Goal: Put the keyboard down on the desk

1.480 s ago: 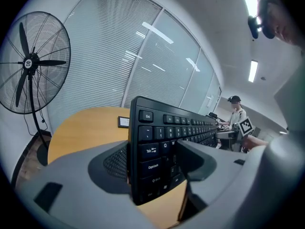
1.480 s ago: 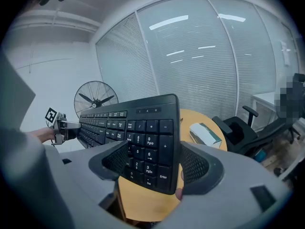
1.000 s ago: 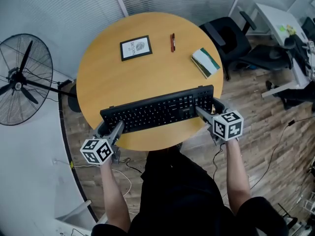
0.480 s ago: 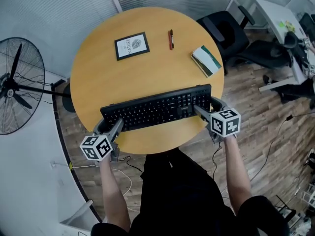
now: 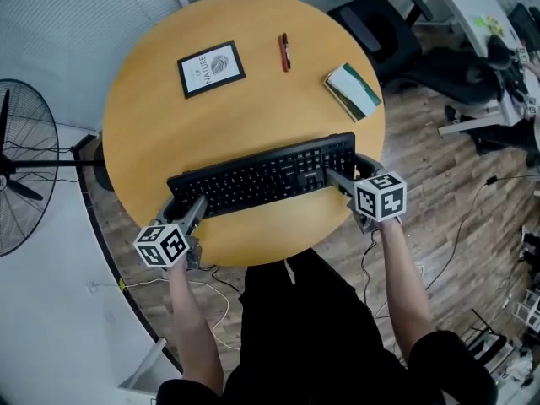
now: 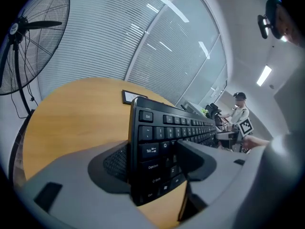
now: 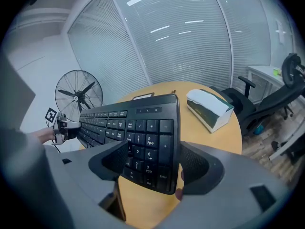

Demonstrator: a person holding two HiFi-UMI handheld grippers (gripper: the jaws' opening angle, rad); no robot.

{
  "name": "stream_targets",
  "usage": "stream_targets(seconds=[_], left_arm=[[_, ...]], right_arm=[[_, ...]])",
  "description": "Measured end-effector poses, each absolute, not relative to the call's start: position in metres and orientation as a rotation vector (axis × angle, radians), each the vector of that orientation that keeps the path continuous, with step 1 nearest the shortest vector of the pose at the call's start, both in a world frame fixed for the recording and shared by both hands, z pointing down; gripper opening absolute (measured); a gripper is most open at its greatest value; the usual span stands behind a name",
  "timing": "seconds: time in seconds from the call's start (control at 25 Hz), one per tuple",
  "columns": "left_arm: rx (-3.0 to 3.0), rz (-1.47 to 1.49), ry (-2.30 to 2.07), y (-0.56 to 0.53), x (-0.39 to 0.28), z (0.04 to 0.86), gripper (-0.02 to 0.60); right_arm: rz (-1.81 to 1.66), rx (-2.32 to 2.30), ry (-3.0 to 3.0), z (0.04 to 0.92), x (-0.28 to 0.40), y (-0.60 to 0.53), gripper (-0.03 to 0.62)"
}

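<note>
A black keyboard [image 5: 261, 175] lies crosswise over the near part of the round wooden table [image 5: 253, 99], held at both ends. My left gripper [image 5: 187, 207] is shut on its left end, and in the left gripper view the keyboard [image 6: 162, 132] sits between the jaws of that gripper [image 6: 152, 159]. My right gripper [image 5: 342, 177] is shut on the right end, clamping the number pad of the keyboard [image 7: 143, 128] between the jaws of the gripper [image 7: 150, 163]. Whether the keyboard touches the tabletop, I cannot tell.
On the far half of the table are a framed card [image 5: 211, 68], a red pen [image 5: 285, 51] and a green-and-white book [image 5: 353, 91]. A standing fan [image 5: 17, 175] is at the left, an office chair [image 5: 380, 32] behind the table. Cables lie on the floor.
The keyboard and both grippers have moved slightly farther in over the table, away from its near edge. Both grips are unchanged.
</note>
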State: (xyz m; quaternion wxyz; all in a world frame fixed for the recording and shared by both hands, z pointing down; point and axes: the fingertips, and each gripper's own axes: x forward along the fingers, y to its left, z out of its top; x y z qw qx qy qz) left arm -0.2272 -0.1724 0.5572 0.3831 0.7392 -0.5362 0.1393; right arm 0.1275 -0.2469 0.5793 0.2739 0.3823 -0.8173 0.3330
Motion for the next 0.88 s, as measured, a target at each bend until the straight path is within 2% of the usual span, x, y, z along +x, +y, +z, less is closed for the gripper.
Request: stream_targets(seconds=[0.88], left_arm=[[1.794,0.405,-1.239,-0.203,-0.239,0.638,0.288]], right_arm=[[0.996,1.040,-2.059,0.645,0.120,-0.263,0.350]])
